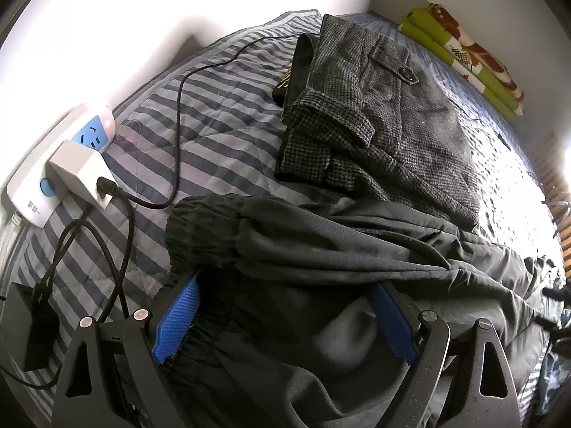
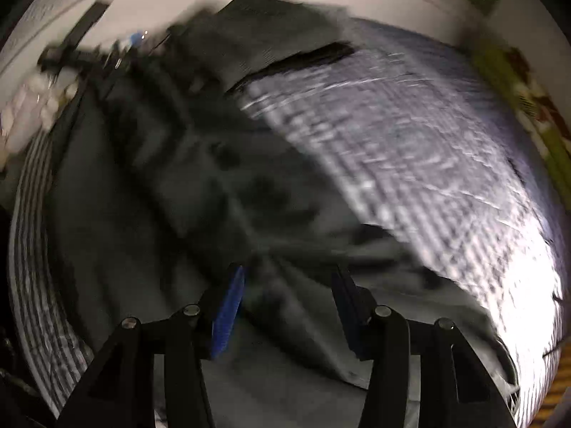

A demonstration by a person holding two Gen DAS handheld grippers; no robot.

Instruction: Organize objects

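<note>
Item: dark trousers [image 1: 321,256], crumpled on striped quilt [image 1: 221,114], beside tweed coat [image 1: 385,107].
Handling: likely light, limp, thin cloth; will sag.
Hold: elastic waistband [image 1: 200,228].
Left gripper [image 1: 285,317]: spread wide, cloth between pads, unpinched.
Right gripper [image 2: 289,306]: parted over same cloth, gripping nothing; view blurred.

Ahead of your left gripper [image 1: 285,317] the trousers [image 1: 321,260] lie crosswise on the bed [image 1: 221,107], their waistband between its jaws. Behind them, further up the bed, the folded jacket [image 1: 385,107] rests on the quilt. To your left the power strip [image 1: 60,164] lies at the bed's edge with an adapter [image 1: 80,174] plugged in, its cable [image 1: 178,114] running toward the jacket. Folded bedding [image 1: 464,57] sits far right against the wall. Your right gripper [image 2: 289,306] hangs over the trousers.
</note>
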